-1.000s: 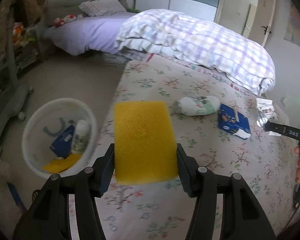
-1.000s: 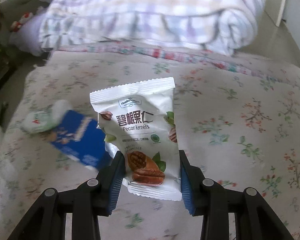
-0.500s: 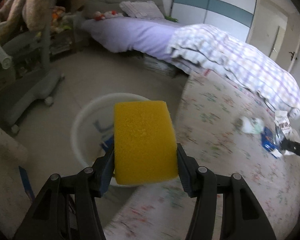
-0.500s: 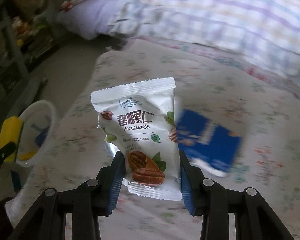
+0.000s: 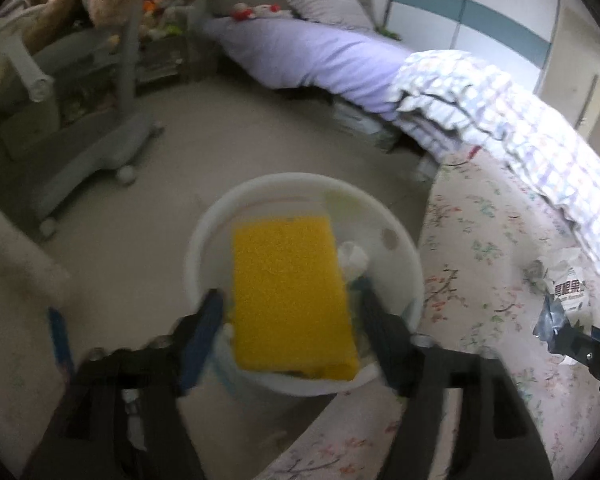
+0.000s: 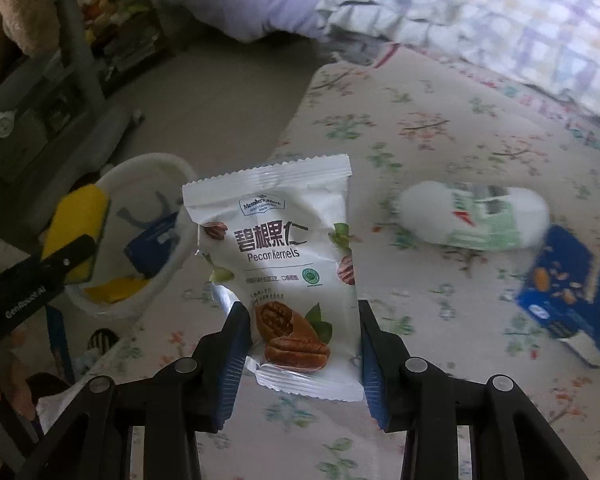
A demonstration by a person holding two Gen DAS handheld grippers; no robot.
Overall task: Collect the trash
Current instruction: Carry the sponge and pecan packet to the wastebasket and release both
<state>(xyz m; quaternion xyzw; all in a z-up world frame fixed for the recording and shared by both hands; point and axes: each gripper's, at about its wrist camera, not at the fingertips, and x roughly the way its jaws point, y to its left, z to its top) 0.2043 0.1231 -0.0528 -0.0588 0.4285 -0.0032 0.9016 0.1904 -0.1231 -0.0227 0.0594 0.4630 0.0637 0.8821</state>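
A yellow sponge (image 5: 288, 292) sits between the fingers of my left gripper (image 5: 290, 320), right over the white round bin (image 5: 404, 240) on the floor. The jaws are opening, and a gap shows on each side of the sponge. My right gripper (image 6: 300, 360) is shut on a white pecan kernel packet (image 6: 276, 256), held above the left edge of the floral bed cover (image 6: 440, 140). The right wrist view shows the bin (image 6: 148, 164) at the left, with the sponge (image 6: 80, 220) over it. The packet (image 5: 568, 292) also appears at the right of the left wrist view.
A white and green wrapped roll (image 6: 476, 216) and a blue box (image 6: 564, 288) lie on the bed cover. In the bin are a blue box (image 6: 152, 244) and a yellow piece (image 6: 112, 290). A grey chair base (image 5: 88, 160) stands left; a checked duvet (image 5: 500, 108) lies beyond.
My left gripper swung left from over the bed to above the bin, and its jaws spread off the sponge. My right gripper carried the packet left toward the bed's edge.
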